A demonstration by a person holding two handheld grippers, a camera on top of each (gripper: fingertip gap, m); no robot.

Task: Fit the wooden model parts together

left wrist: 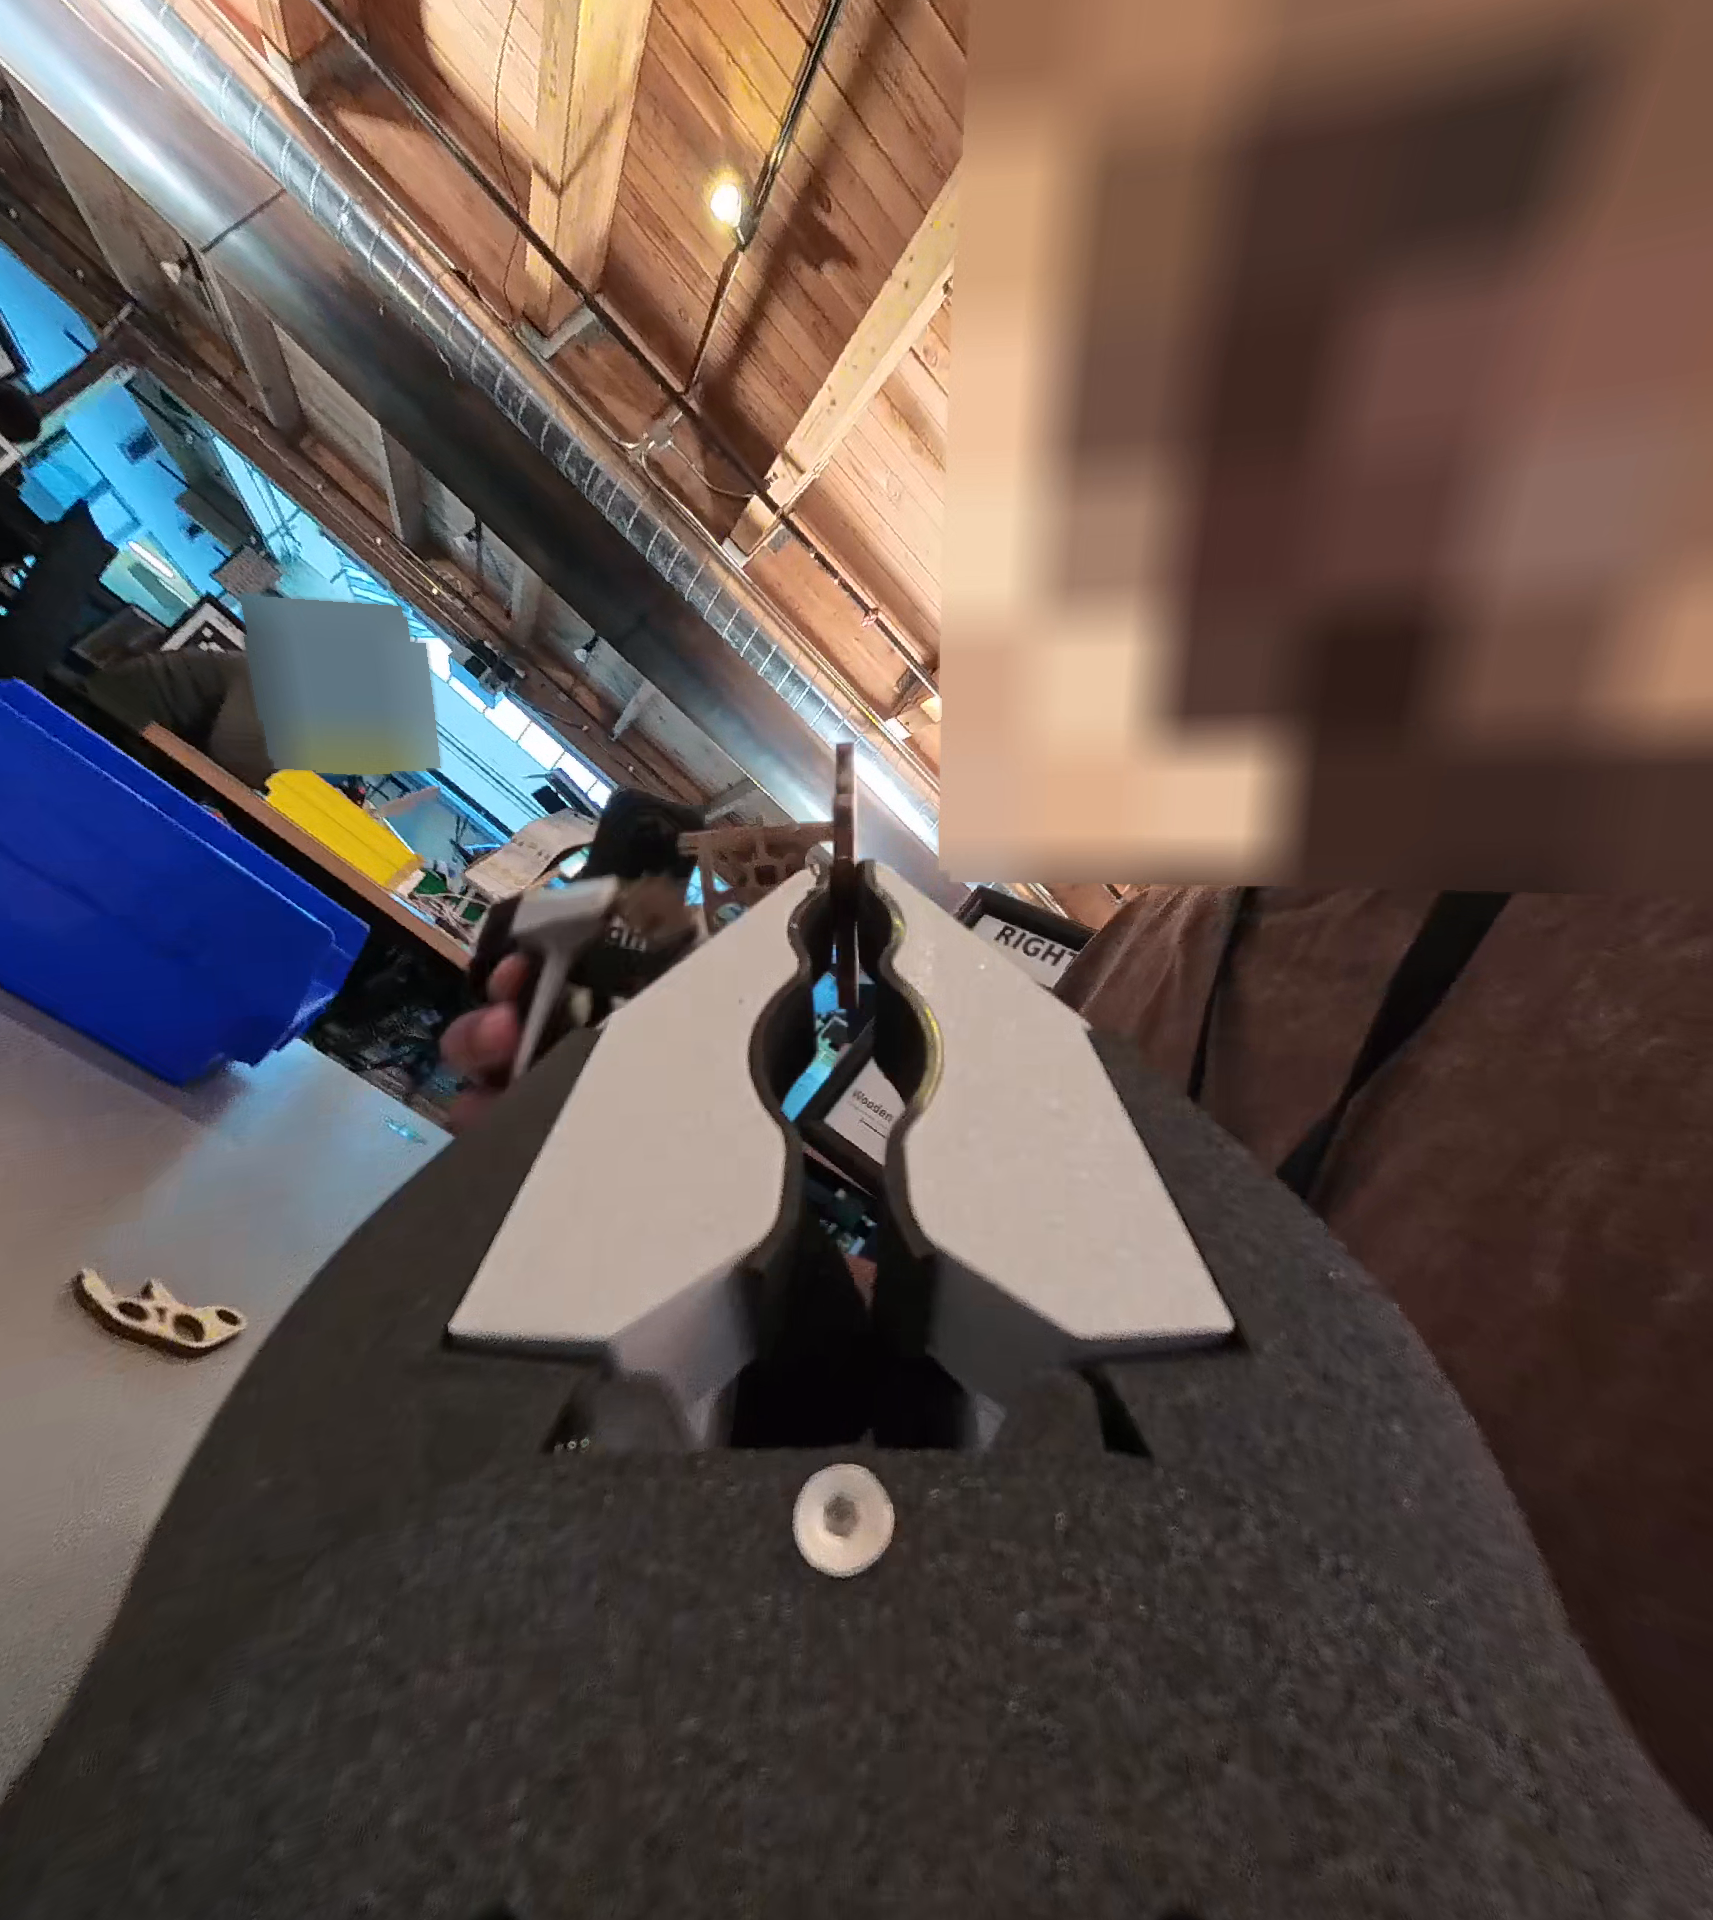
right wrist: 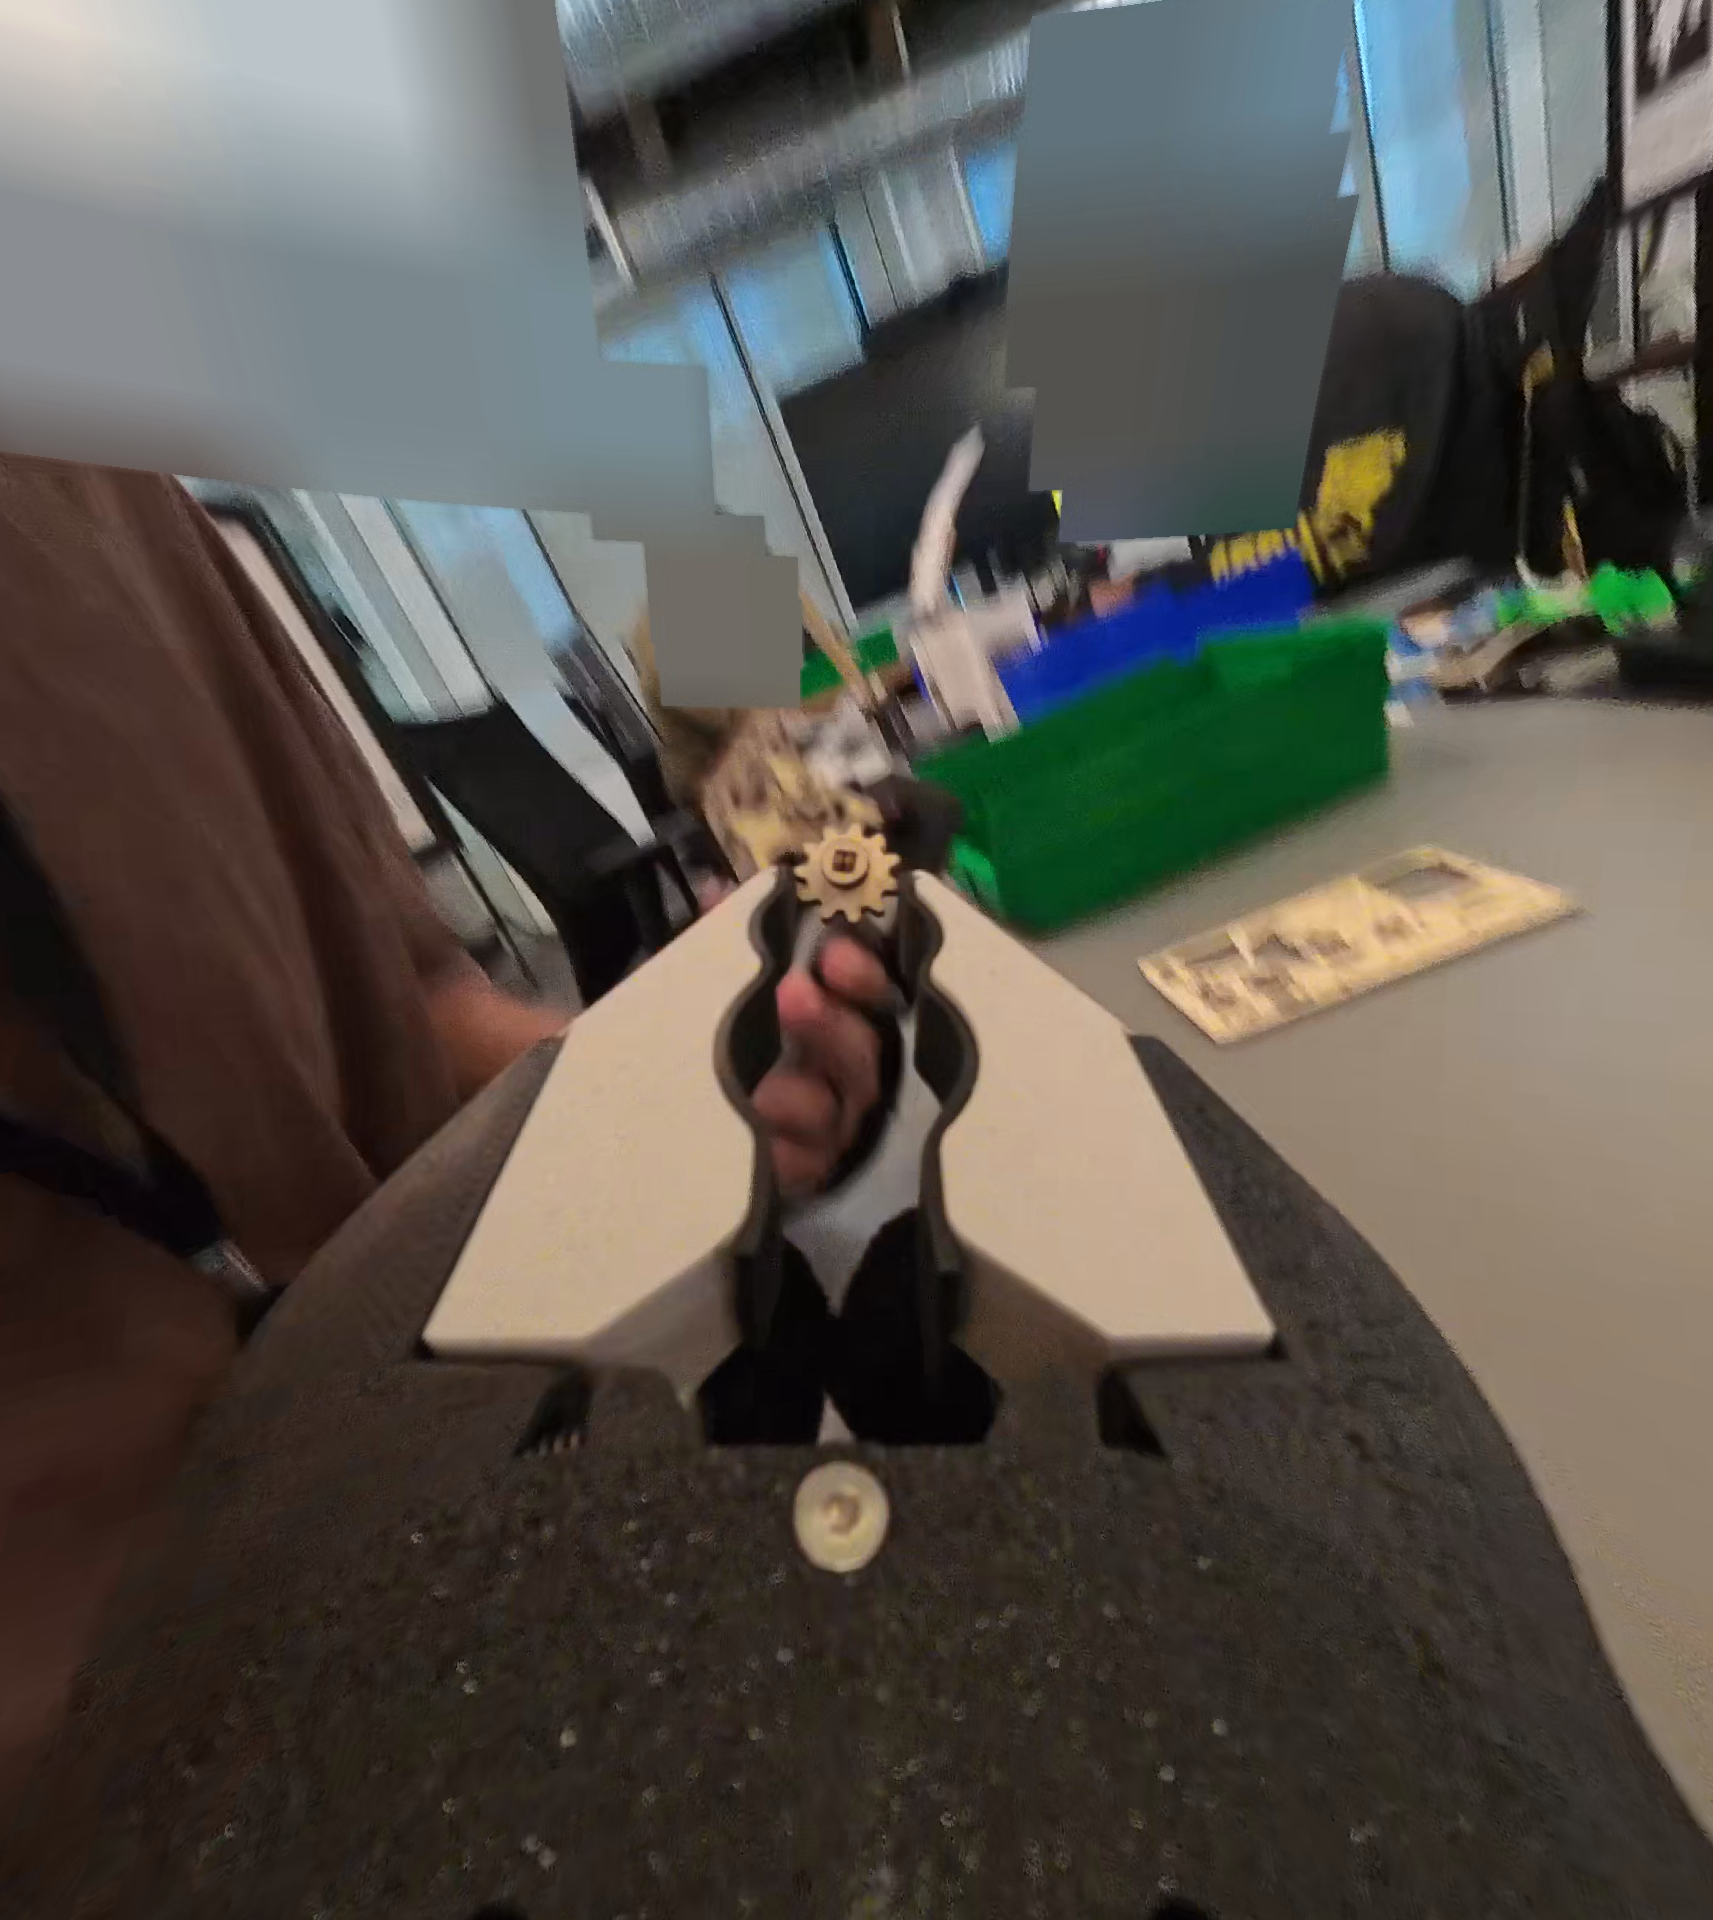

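The left gripper (left wrist: pixel 844 883) is pointing upward, toward the wooden ceiling (left wrist: pixel 686 208), and its two grey fingers (left wrist: pixel 665 1101) are pressing together at the tips on a thin dark wooden piece (left wrist: pixel 845 810). This piece is showing only its edge, so I cannot tell its shape; it is standing upright and rising above the tips.

The right gripper (right wrist: pixel 844 883) is also closing its fingers (right wrist: pixel 1028 1122), and it is pinching a small wooden gear (right wrist: pixel 845 881) at the tips. The gear is facing the camera, with its teeth and a dark hole in the middle. Behind the gap between the fingers, a hand (right wrist: pixel 816 1070) is holding the other tool.

In the left view, the right gripper (left wrist: pixel 561 935) is appearing farther off, held by fingers, and a wooden frame with holes (left wrist: pixel 748 857) is showing just beside it; how they meet is not clear.

On the grey counter (left wrist: pixel 52 1195) a small flat wooden part with round holes (left wrist: pixel 158 1311) is lying alone, well apart from both tools. A blue bin (left wrist: pixel 83 852) is standing behind it. In the right view, a flat wooden sheet (right wrist: pixel 1351 951) with cut-out shapes is lying on the counter, and a green bin (right wrist: pixel 1164 769) is standing beyond it. A person in a brown shirt (left wrist: pixel 1558 1247) is filling the side of both views.
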